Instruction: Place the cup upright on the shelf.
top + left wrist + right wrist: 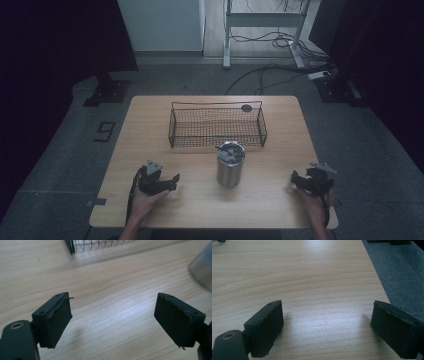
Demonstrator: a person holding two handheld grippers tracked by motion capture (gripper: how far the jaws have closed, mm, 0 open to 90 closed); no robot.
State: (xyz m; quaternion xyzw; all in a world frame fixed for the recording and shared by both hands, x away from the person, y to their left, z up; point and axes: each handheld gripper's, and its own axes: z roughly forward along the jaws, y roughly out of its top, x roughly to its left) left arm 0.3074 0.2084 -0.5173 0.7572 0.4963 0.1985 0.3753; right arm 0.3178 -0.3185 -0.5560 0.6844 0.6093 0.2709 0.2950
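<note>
A steel tumbler (230,167) with a dark-topped lid stands upright at the middle of the wooden table (200,207). To its left a hand holds my left gripper (172,180) low over the wood, jaws pointing toward the tumbler. In the left gripper view this gripper (112,312) is open over bare wood, and the tumbler (203,267) is a blur at the upper right. My right gripper (296,179) rests near the table's right edge, to the tumbler's right. Its own view shows the gripper (325,322) open with nothing between the pads.
A black wire basket (215,145) sits behind the tumbler, and a corner of the basket (100,243) shows in the left gripper view. A small dark disc (246,107) lies at its back right rim. Grey carpet (402,272) starts past the table's right edge.
</note>
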